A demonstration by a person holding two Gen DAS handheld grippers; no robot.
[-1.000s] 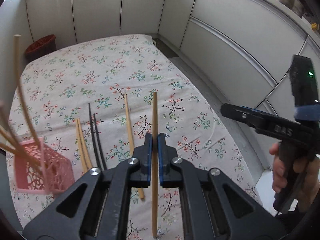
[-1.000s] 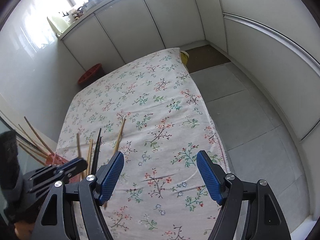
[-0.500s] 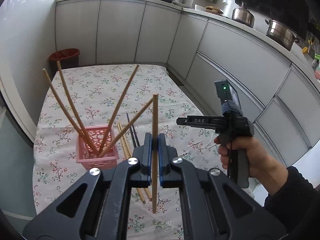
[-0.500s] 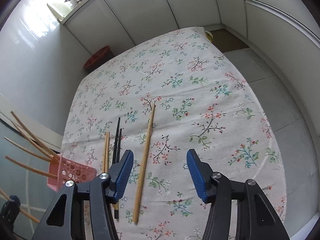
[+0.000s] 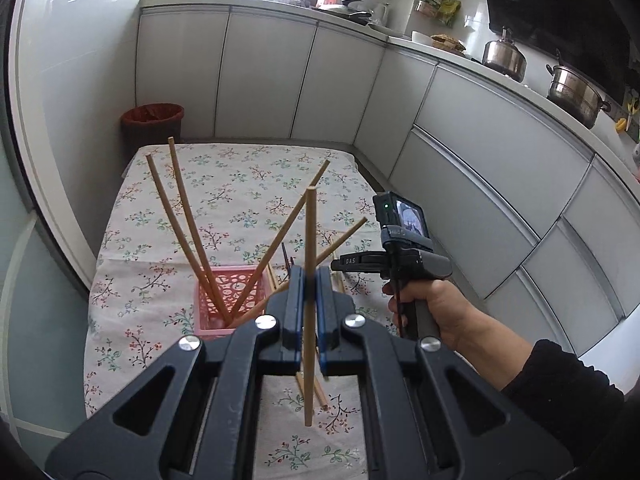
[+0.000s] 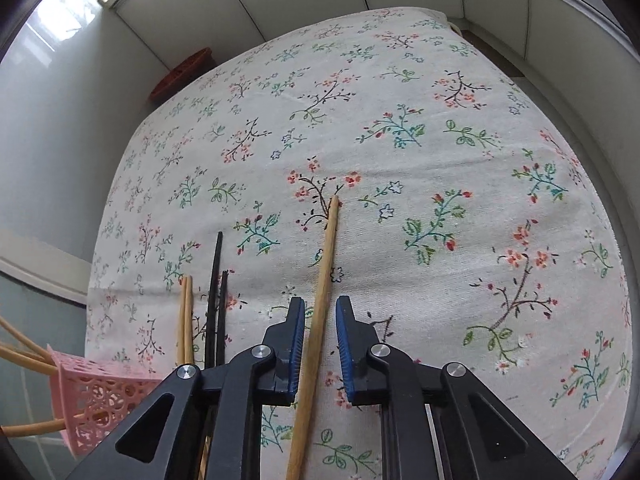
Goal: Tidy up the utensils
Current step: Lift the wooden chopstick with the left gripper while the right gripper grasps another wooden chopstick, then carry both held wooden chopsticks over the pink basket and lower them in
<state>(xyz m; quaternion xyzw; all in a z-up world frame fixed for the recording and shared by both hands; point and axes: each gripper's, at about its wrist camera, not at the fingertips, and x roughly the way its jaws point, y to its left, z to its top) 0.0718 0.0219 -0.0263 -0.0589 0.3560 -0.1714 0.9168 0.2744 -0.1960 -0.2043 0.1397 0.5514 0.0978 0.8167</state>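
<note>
A flowered cloth [image 6: 400, 128] covered the tabletop, white cabinets [image 5: 480, 152] around it. The left gripper [image 5: 308, 312] clamped one chopstick [image 5: 309, 240] above the pink basket [image 5: 224, 296]. The right gripper's [image 6: 318, 344] jaws, just closing, straddled another chopstick [image 6: 326, 256] lying on the cloth, gaps visible.

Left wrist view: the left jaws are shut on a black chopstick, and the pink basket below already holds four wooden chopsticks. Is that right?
Not quite. The chopstick clamped in the left gripper is plain light wood, not black, as the left wrist view shows. The black pair lies on the tablecloth. The rest holds: the pink basket has four wooden chopsticks standing in it.
</note>
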